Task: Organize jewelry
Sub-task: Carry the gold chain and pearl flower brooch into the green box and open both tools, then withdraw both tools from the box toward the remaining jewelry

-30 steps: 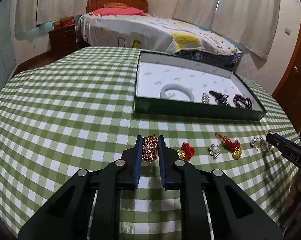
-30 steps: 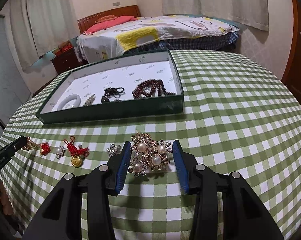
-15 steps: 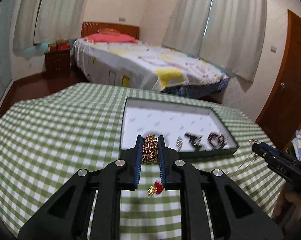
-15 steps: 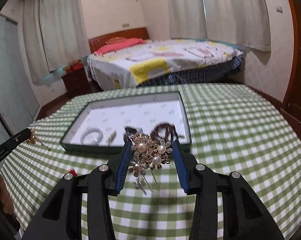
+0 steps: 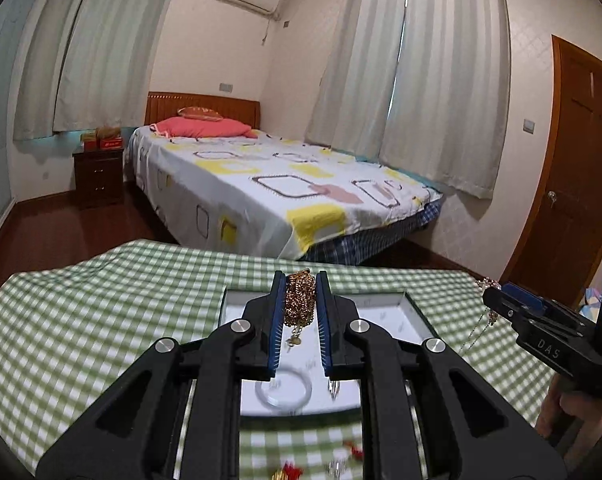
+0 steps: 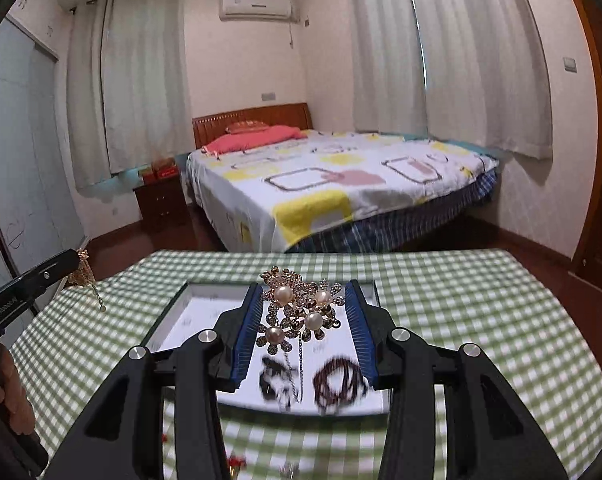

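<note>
My left gripper is shut on a bunched gold chain, held in the air above the green tray with its white lining. A white bangle lies in the tray below the fingers. My right gripper is shut on a gold brooch with several pearls, its thin chains hanging down over the tray. Under it lie a dark red bead bracelet and a black piece. Each gripper shows at the edge of the other's view.
The table wears a green checked cloth. Loose red and silver trinkets lie near its front edge, blurred. Behind the table stand a bed, a dark nightstand and a wooden door. A hand holds the left gripper's handle.
Both grippers have risen from the tablecloth with their pieces and tilted upward. The tray now sits beneath the fingers, and the loose trinkets have dropped to the bottom edge.
</note>
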`<move>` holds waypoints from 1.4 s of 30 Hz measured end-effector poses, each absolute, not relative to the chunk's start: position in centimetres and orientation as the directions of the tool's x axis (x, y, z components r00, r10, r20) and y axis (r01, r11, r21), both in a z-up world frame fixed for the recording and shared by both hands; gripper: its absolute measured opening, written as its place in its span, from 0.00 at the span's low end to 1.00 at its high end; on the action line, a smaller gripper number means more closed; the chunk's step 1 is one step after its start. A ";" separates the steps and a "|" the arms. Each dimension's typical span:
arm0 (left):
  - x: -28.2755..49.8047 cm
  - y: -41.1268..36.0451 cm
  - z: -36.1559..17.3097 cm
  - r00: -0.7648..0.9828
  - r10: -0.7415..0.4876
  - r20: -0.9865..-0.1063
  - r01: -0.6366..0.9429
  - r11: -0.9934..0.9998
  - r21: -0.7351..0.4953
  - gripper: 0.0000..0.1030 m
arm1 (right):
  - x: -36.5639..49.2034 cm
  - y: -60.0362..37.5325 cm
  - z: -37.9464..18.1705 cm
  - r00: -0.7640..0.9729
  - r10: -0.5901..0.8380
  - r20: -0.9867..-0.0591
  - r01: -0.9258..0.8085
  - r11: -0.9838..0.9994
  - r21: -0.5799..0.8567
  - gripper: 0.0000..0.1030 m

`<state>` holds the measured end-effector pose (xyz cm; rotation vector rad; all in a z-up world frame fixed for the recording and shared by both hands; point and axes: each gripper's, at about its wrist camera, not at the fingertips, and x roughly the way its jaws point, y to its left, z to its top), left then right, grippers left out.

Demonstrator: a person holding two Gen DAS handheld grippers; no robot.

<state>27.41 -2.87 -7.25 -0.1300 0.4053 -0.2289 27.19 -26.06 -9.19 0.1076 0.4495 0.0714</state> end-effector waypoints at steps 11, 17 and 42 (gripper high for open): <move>35.5 -5.2 -10.4 0.892 -0.218 -0.396 0.174 0.974 -0.145 0.15 | 34.0 -26.9 -11.8 0.907 0.075 -0.415 -0.035 0.994 0.104 0.41; 40.5 -6.1 -16.0 0.809 -0.219 -0.546 0.168 0.975 -0.143 0.15 | 37.9 -27.1 -16.4 0.853 0.077 -0.516 -0.019 0.993 0.116 0.41; 41.5 -5.0 -19.3 0.747 -0.185 -0.639 0.110 0.982 -0.155 0.48 | 38.7 -27.4 -19.4 0.782 0.042 -0.621 0.027 0.995 0.101 0.56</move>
